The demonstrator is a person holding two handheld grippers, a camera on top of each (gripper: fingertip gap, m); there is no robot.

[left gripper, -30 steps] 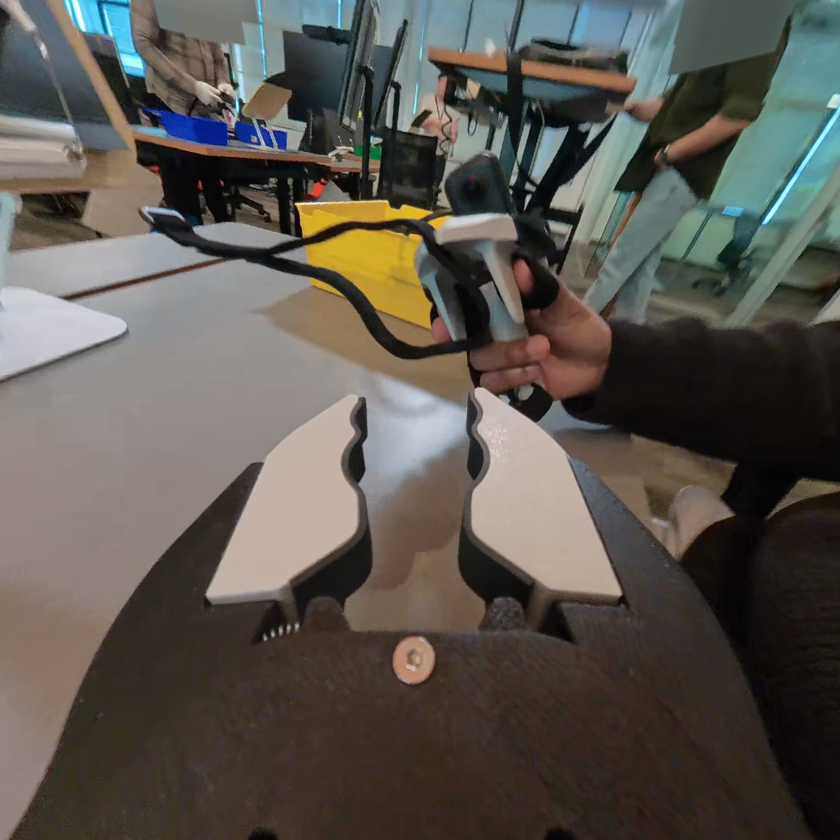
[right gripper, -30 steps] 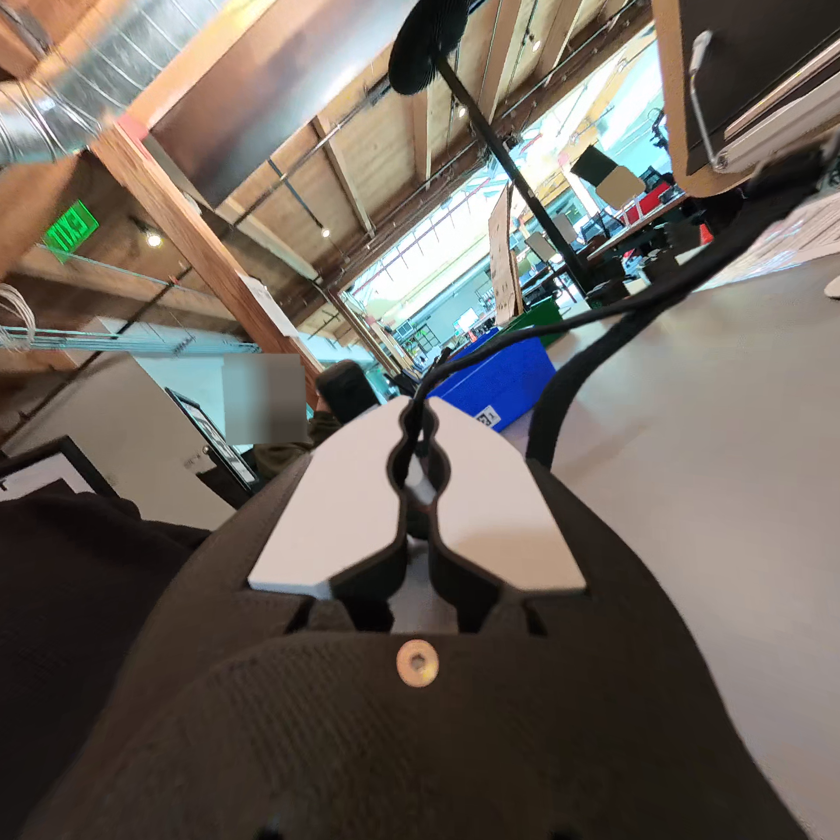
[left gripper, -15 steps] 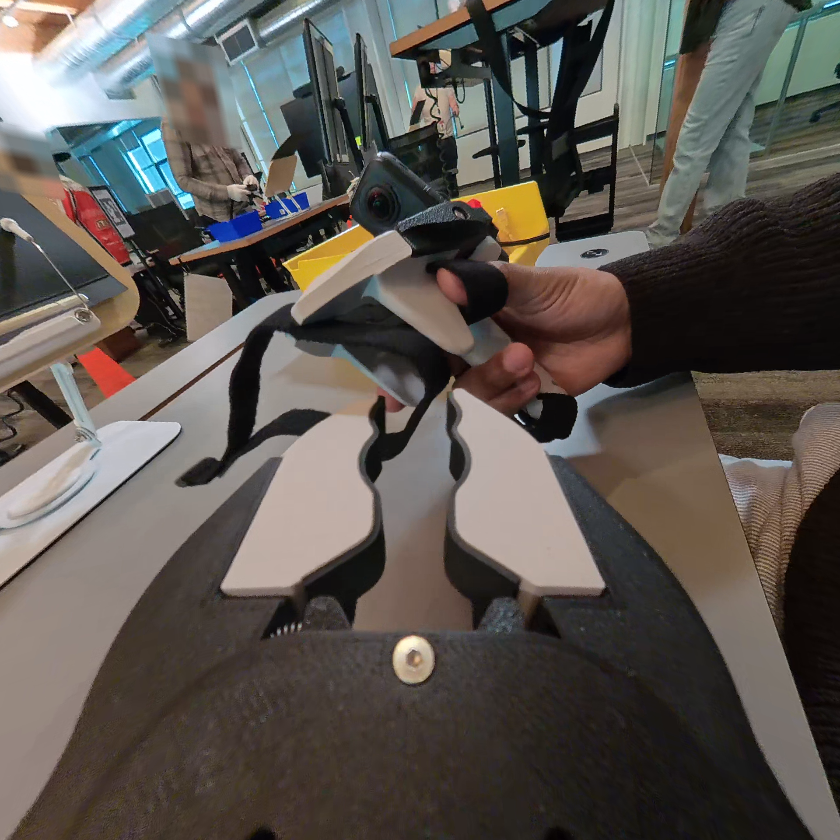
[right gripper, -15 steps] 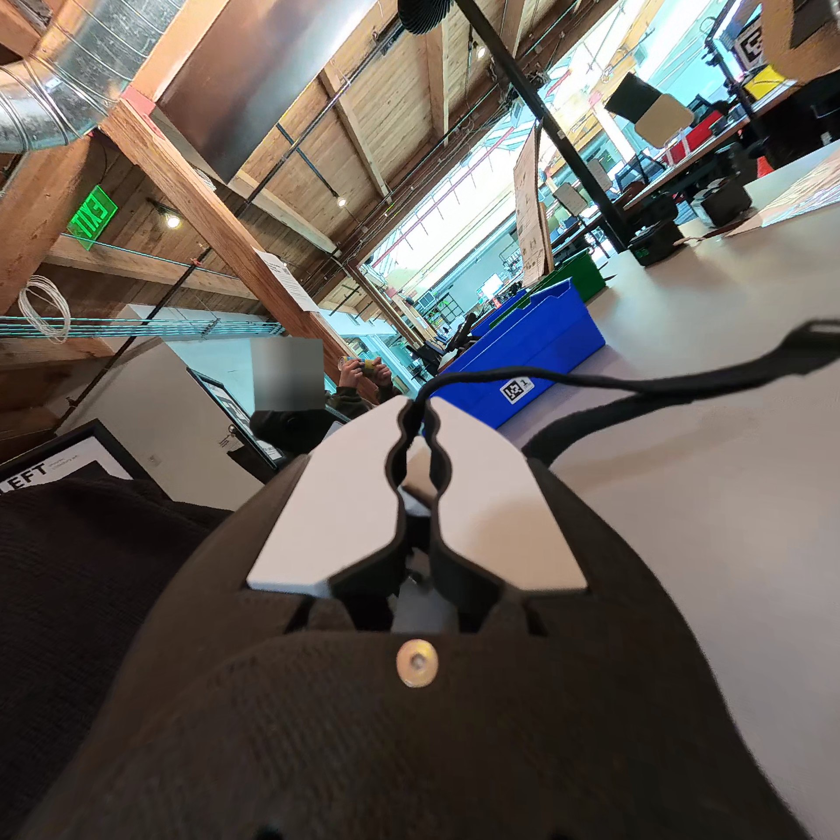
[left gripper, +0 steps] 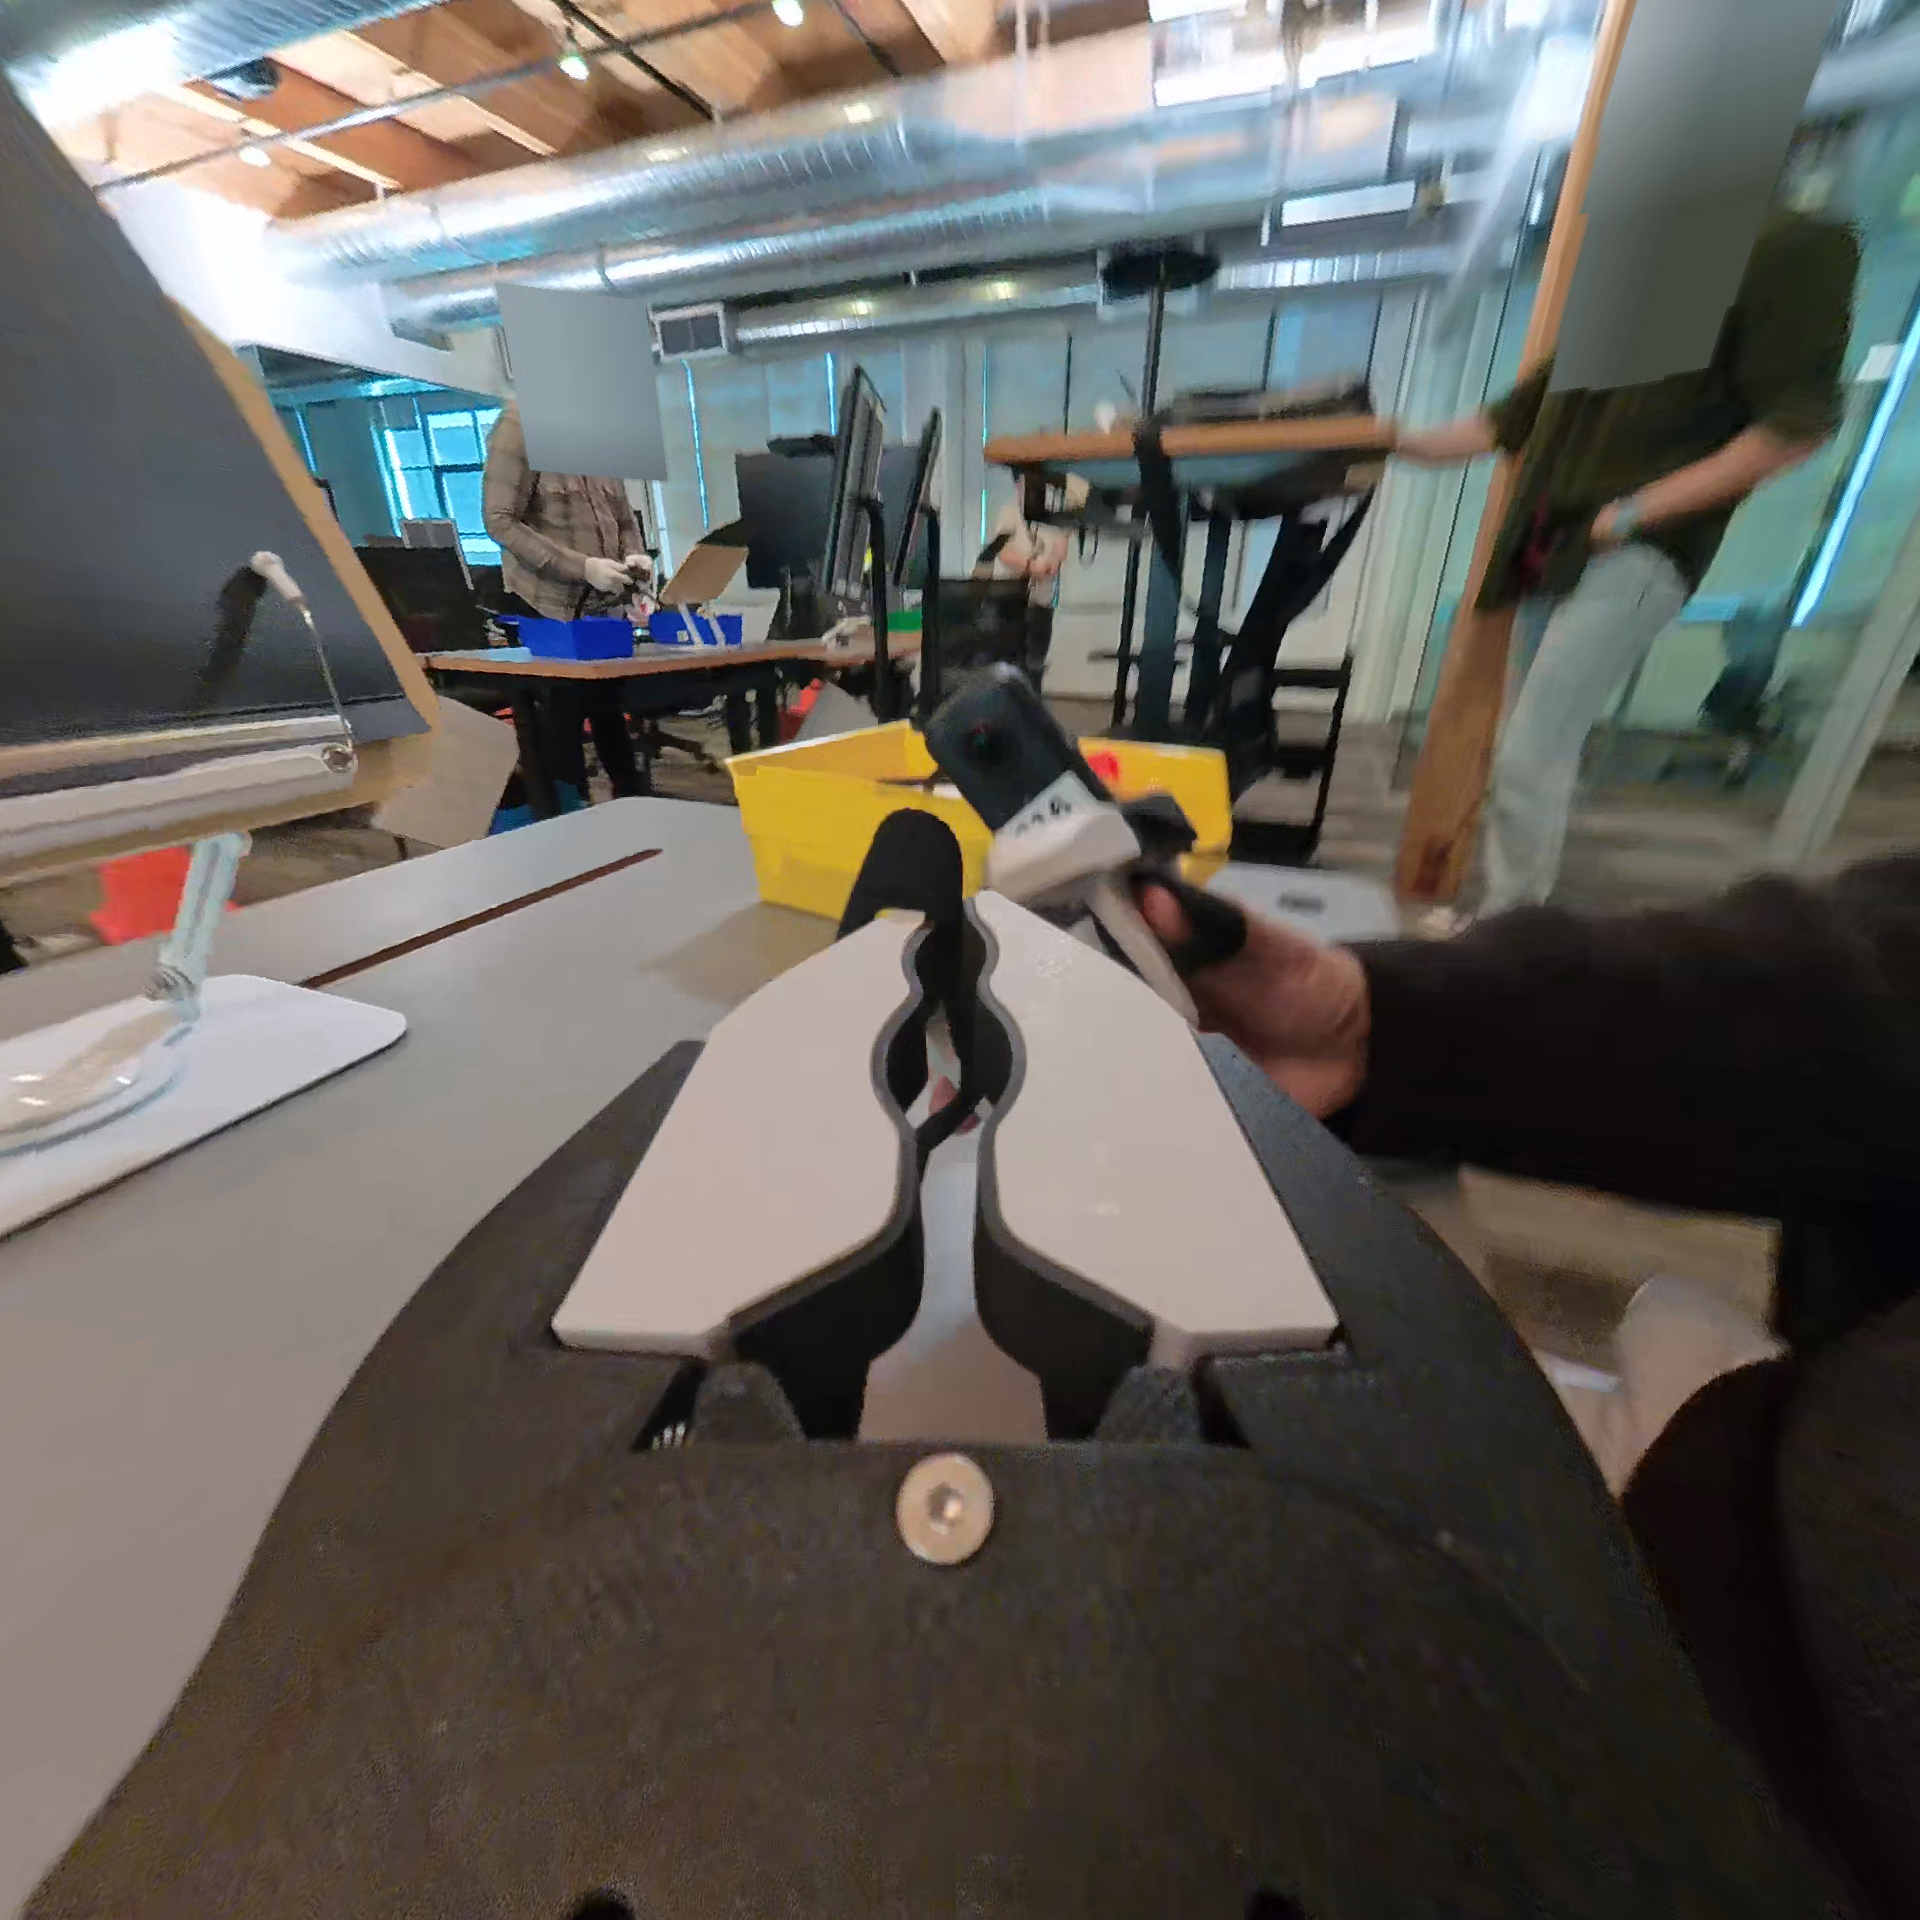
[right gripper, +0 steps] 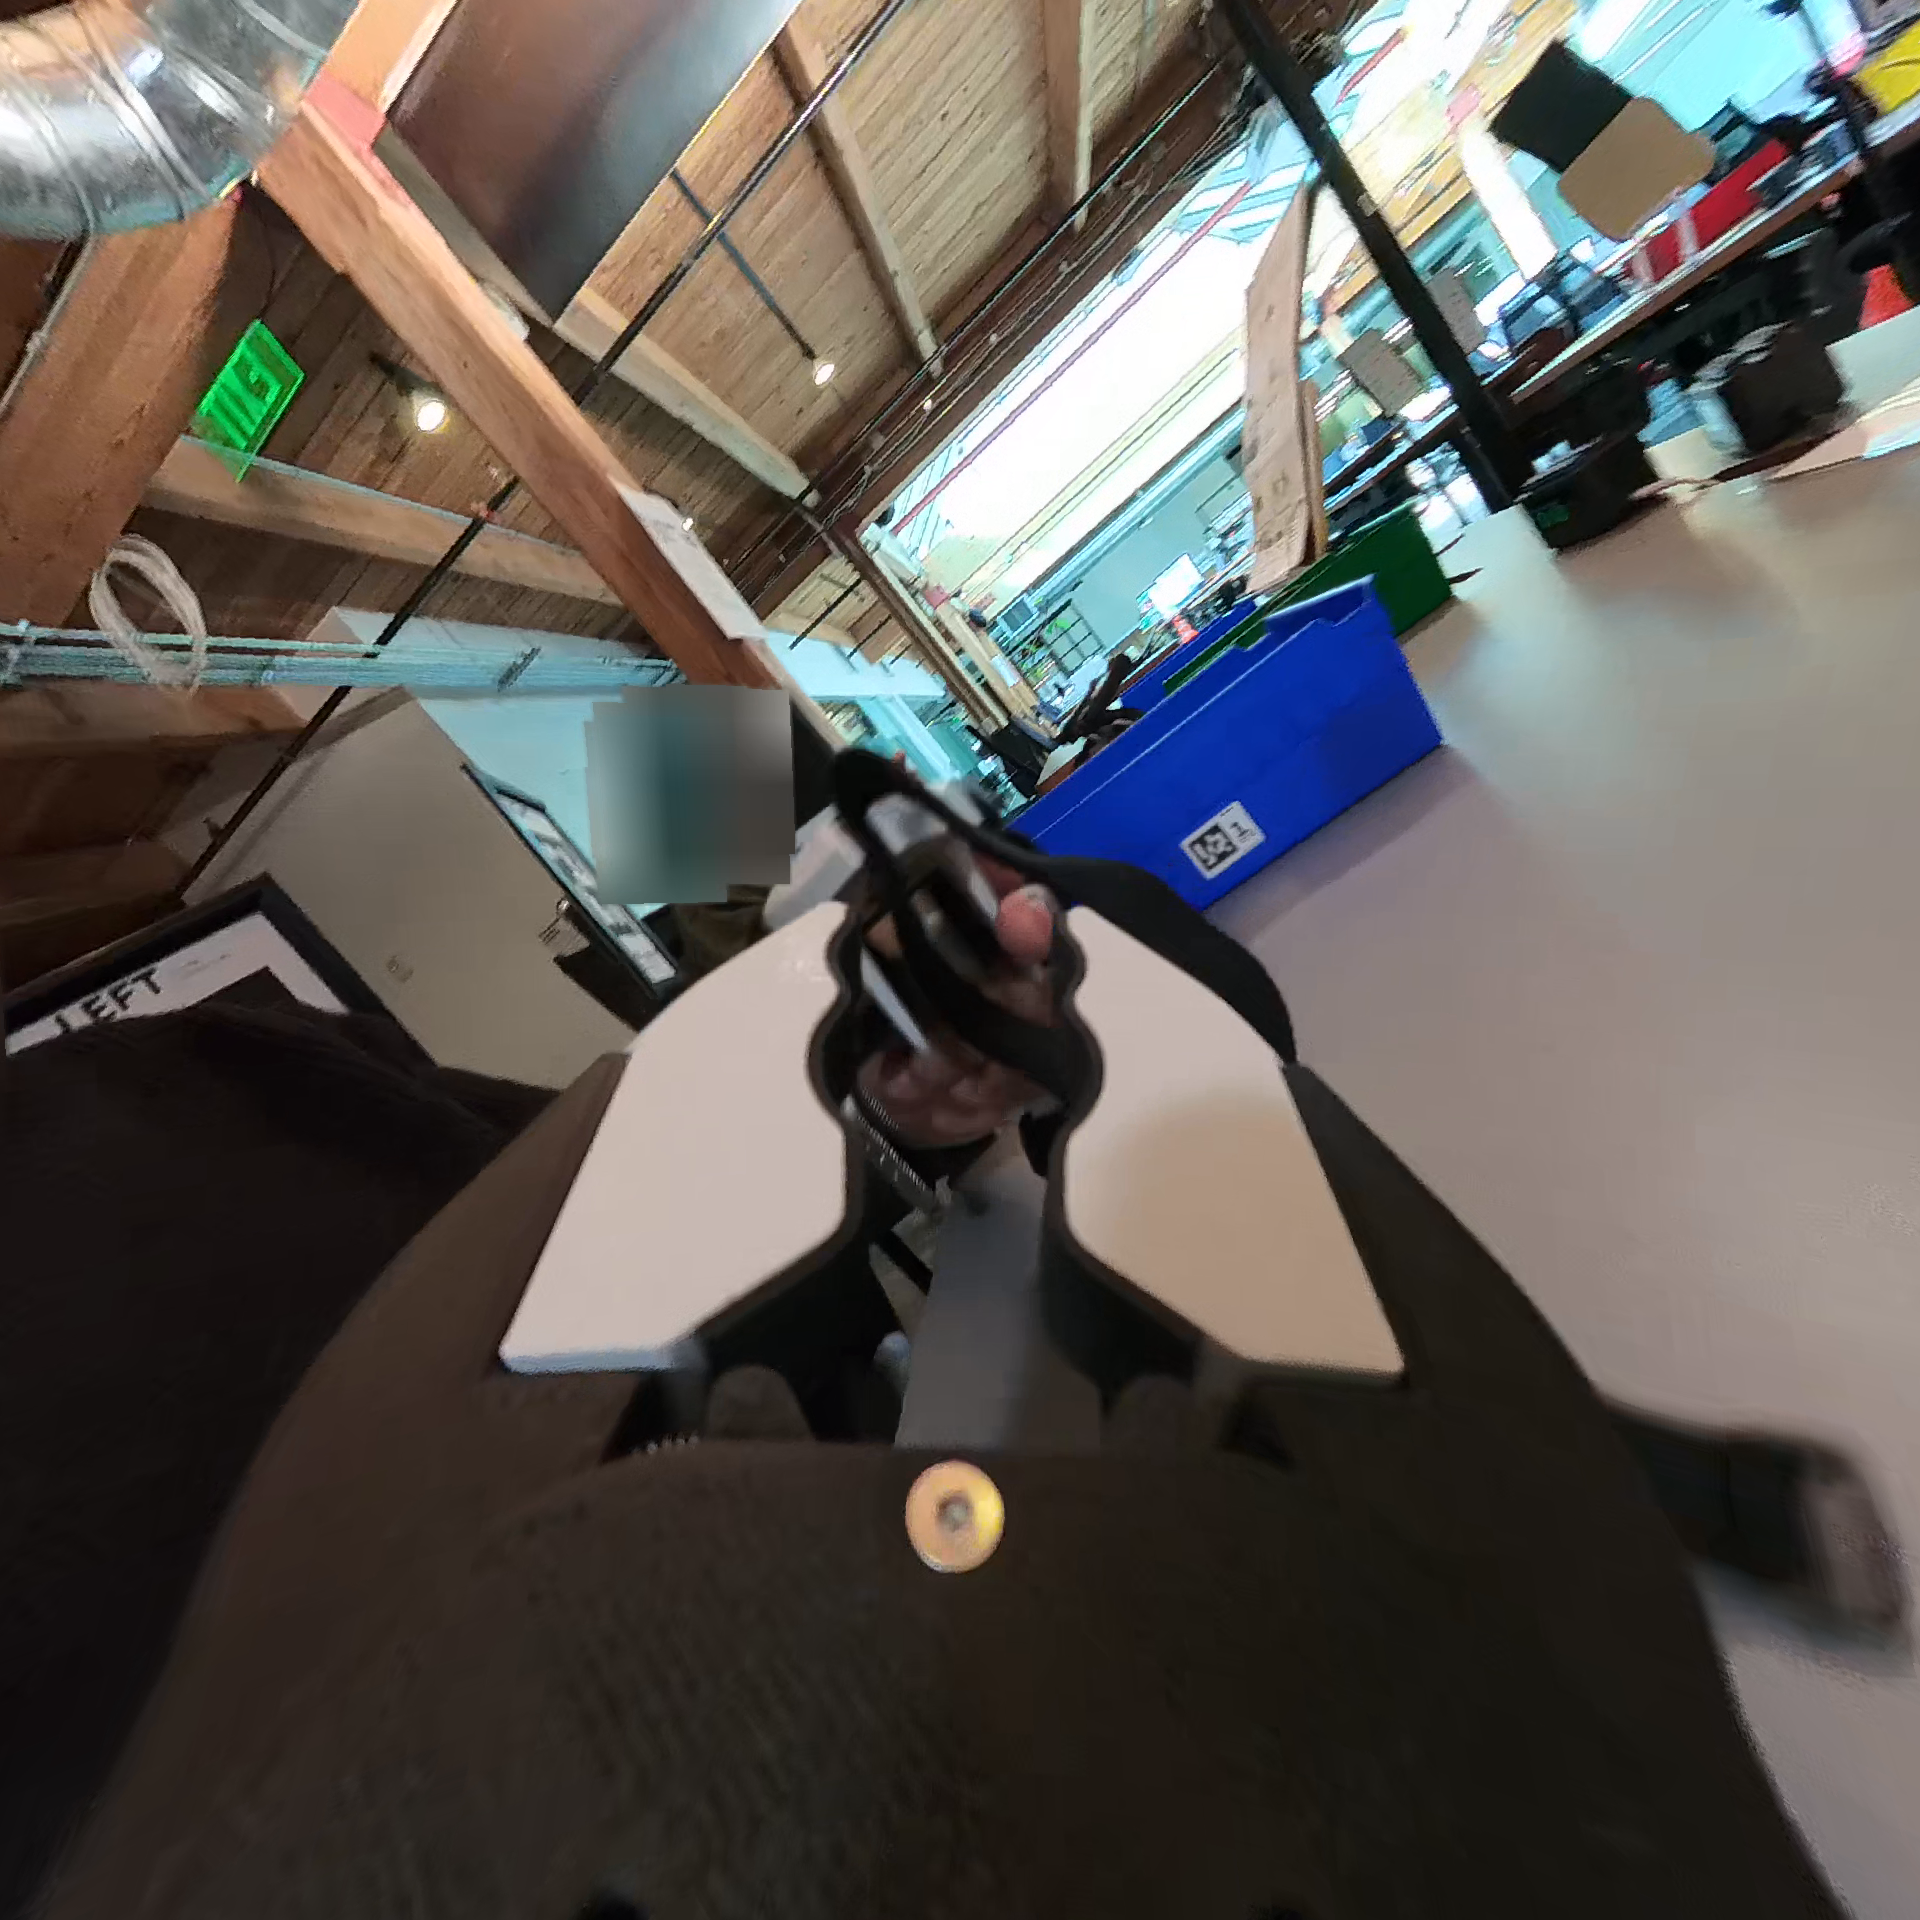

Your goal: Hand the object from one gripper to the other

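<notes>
From the left wrist view, the left gripper (left gripper: 951, 935) has its jaws pinched on a black strap (left gripper: 914, 862) looping above the tips. The right gripper (left gripper: 1049, 831) sits just behind, before a yellow bin (left gripper: 821, 821) on the grey table (left gripper: 208, 1299).

From the right wrist view, the right gripper (right gripper: 951, 935) stands parted, apparently holding nothing; blur obscures the strap (right gripper: 1164, 935) trailing beside it. A blue bin (right gripper: 1299, 758) carries a coded sticker.
</notes>
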